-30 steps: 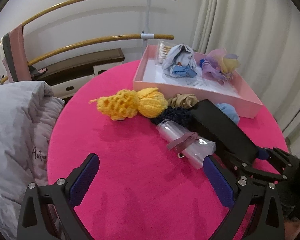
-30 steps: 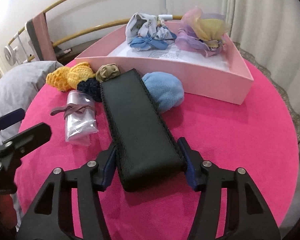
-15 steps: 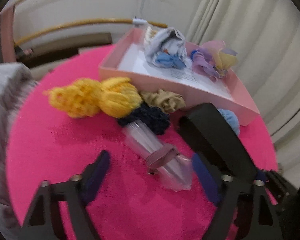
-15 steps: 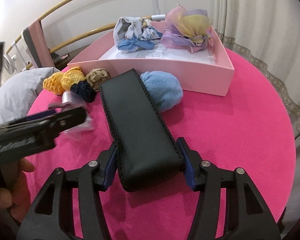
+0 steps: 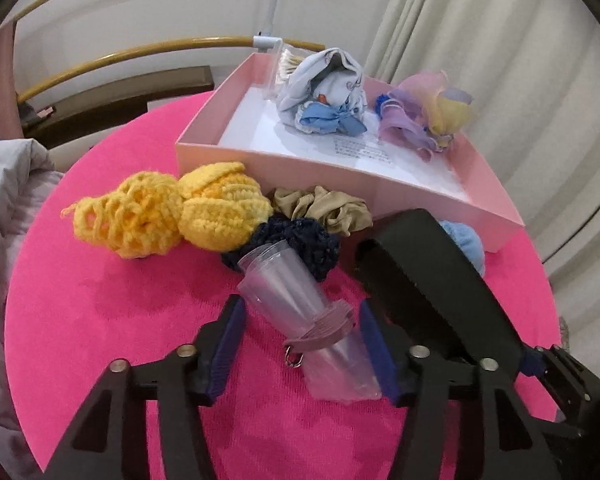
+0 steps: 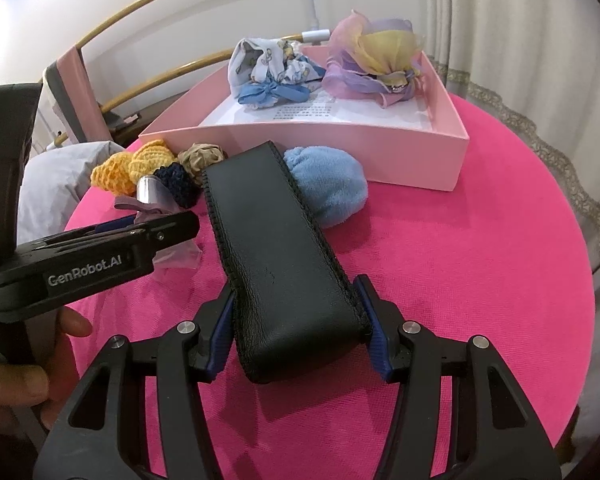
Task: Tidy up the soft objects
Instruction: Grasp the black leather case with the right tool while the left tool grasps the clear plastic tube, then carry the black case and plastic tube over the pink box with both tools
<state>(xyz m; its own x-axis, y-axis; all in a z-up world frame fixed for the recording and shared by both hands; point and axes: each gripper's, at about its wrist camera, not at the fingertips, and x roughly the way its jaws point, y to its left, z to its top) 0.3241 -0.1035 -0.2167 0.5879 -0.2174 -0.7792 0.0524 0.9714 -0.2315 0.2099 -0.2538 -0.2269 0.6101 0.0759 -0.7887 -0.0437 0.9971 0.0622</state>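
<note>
A clear plastic tube (image 5: 280,280) with a mauve band (image 5: 324,326) lies on the pink round table (image 5: 120,320). My left gripper (image 5: 300,332) straddles it and its jaws are closing. The right pad (image 5: 374,344) touches the tube and a thin gap shows at the left pad. My right gripper (image 6: 300,328) is shut on a long black leather case (image 6: 276,240) that rests on the table. Behind lie yellow crochet pieces (image 5: 168,216), a navy scrunchie (image 5: 300,240), a tan scrunchie (image 5: 324,208) and a blue plush (image 6: 328,188).
A pink box (image 5: 300,168) at the back holds a patterned cloth bundle (image 5: 324,92) and a pastel organza scrunchie (image 5: 428,116). Grey bedding (image 5: 4,220) lies past the table's left edge. Curtains (image 5: 500,40) hang at the right. A hand (image 6: 16,384) holds the left gripper.
My left gripper has moved forward and down over the clear tube, and its jaws have narrowed from wide open to just around it. The right gripper has kept still with the case.
</note>
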